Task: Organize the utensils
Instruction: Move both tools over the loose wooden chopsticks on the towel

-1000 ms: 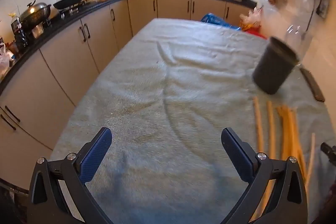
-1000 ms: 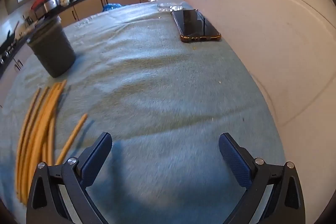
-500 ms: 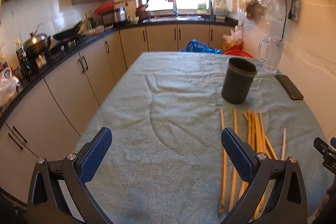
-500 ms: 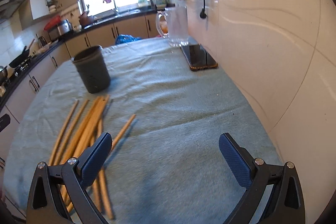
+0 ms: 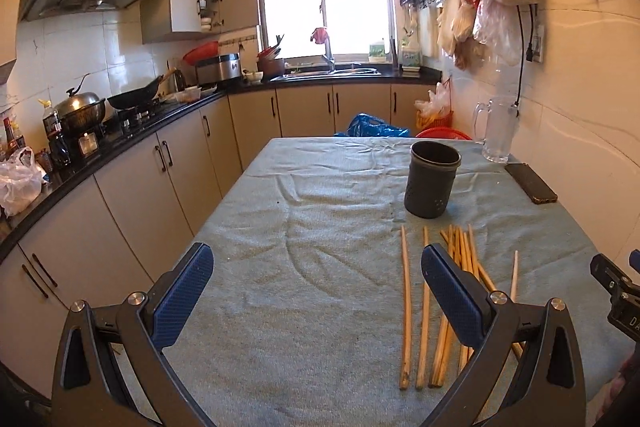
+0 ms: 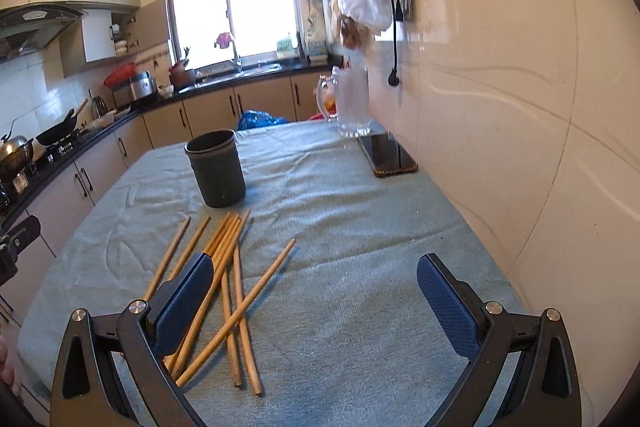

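Both sets of fingers spread wide, nothing held: left gripper (image 5: 318,301) over bare cloth at the near left, right gripper (image 6: 316,301) near right. Chopsticks (image 6: 228,279) lie loose on the table cloth (image 6: 360,307) between them, slightly crossed. Beyond, dark utensil holder (image 6: 218,169) upright, empty. Far right: phone (image 6: 387,154), glass mug (image 6: 352,103) by wall.

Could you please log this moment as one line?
left gripper open | right gripper open | chopsticks loose on cloth | holder upright, none visible inside

table (image 5: 312,347): blue-grey cloth | chopsticks (image 6: 224,267) | dark cup (image 6: 218,169) | phone (image 6: 387,154) | glass mug (image 6: 352,103)
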`<state>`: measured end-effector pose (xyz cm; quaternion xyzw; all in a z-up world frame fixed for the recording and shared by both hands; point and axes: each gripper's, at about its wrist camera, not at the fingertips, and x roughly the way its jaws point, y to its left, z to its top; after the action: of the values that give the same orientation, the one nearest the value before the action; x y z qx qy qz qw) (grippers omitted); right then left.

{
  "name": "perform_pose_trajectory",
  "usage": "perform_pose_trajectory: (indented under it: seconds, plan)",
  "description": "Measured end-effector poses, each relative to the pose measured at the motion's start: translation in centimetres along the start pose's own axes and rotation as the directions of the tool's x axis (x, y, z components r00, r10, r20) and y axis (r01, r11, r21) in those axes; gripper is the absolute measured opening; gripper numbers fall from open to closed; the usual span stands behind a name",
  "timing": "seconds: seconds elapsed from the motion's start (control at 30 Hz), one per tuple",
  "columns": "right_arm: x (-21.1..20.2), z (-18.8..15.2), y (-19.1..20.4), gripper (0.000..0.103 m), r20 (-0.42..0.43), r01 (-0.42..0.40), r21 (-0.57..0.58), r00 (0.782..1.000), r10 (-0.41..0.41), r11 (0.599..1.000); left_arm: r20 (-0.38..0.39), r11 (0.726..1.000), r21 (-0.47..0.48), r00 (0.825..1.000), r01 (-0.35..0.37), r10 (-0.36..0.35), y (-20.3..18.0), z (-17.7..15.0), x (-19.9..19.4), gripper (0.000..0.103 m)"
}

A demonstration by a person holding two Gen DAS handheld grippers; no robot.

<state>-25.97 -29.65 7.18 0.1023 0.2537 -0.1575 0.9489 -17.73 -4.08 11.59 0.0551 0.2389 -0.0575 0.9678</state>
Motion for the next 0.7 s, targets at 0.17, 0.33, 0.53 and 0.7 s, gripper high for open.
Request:
perform_pose_trajectory:
  seconds: [0.17, 0.33, 0.53, 0.7]
  plan:
    - [-0.8, -0.6, 0.4, 0.103, 0.029, 0.005, -0.010, 1.000, -0.004, 1.000, -0.006, 0.999, 0.029, 1.000, 0.022, -0.021, -0.7, -0.5, -0.5, 0.103]
    - [-0.9, -0.7, 0.6, 0.103, 0.033, 0.005, -0.011, 0.999, -0.004, 1.000, -0.019, 0.999, 0.038, 0.999, 0.034, -0.033, -1.0, -0.8, -0.3, 0.103]
    - [-0.8, -0.7, 0.4, 0.103, 0.029, 0.006, 0.003, 1.000, -0.006, 1.000, -0.040, 0.998, 0.038, 0.998, 0.044, -0.043, -1.0, -1.2, 0.1, 0.103]
    - [-0.8, -0.9, 0.4, 0.103, 0.032, 0.007, 0.005, 0.999, -0.007, 1.000, -0.056, 0.998, 0.025, 0.997, 0.054, -0.053, -1.0, -1.4, 0.5, 0.103]
